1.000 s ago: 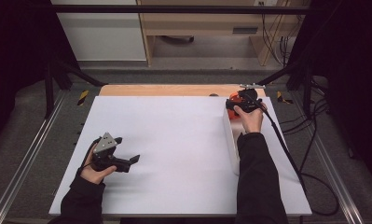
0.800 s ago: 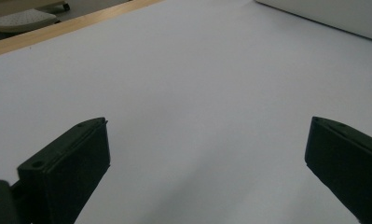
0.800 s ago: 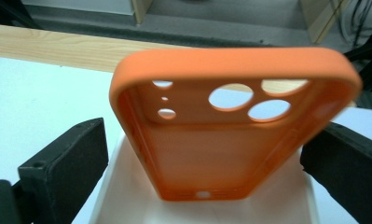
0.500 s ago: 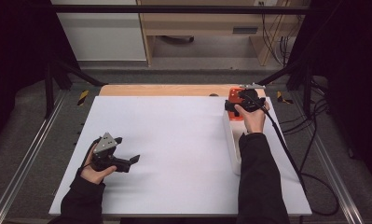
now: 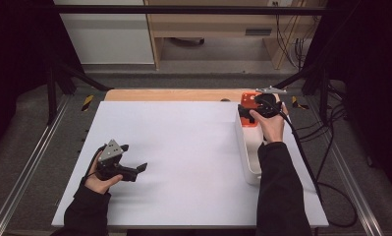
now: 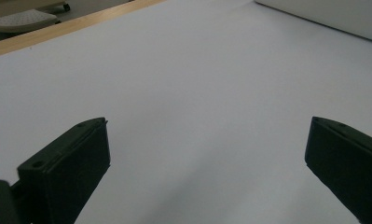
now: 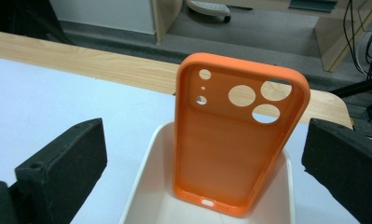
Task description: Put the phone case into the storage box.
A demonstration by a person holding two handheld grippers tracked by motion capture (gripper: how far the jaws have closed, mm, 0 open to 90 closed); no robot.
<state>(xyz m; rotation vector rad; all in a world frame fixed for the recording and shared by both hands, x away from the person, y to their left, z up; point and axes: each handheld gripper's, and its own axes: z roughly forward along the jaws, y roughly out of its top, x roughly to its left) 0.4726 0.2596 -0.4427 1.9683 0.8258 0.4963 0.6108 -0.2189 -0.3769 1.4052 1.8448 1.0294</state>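
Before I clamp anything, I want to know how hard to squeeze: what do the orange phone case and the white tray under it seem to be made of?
The orange phone case looks like soft matte silicone or rubber: rounded lip, dull even surface, no glare. The white tray looks like rigid smooth plastic, with thin walls and a faint sheen, though ceramic can't be excluded. Both tongs stand open.

White table surface (image 5: 183, 147), matte, evenly lit. Pale wood strip (image 5: 169, 95) along table's far edge. Grey floor (image 5: 203, 78) beyond table. Light wooden furniture (image 5: 208, 24) on floor behind table, dark slot in front panel. White cabinet (image 5: 105, 32) left of wooden furniture. Aluminium rails (image 5: 26, 167) flank table on both sides. Black frame struts (image 5: 53, 88) stand left of table. Black cables (image 5: 331, 162) lie on floor right of table.
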